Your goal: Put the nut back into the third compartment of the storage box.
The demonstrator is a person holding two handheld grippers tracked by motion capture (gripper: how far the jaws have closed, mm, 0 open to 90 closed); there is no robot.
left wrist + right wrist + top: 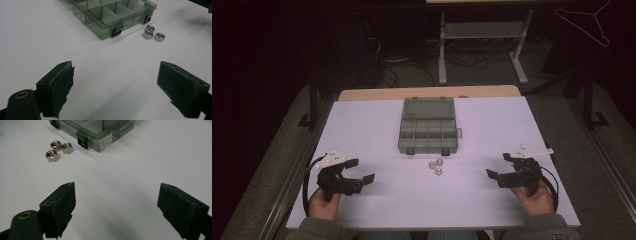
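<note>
Both the left hand-held gripper (366, 170) and the right hand-held gripper (495, 165) rest released, holding nothing, on the white surface (377, 130). Three hex nuts (435, 166) lie just before the open compartment box (428, 126); the likely next move is reaching in for one nut.

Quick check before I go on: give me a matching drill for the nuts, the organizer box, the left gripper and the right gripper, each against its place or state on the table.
Things:
1. nuts
2. organizer box
3. left gripper
4. right gripper

Places or states:
A. open-lidded, at the table's middle
B. jaws apart, near right edge
C. clustered just in front of the box
D. jaws apart, near left edge

Pairs: 1-C, 2-A, 3-D, 4-B
</note>
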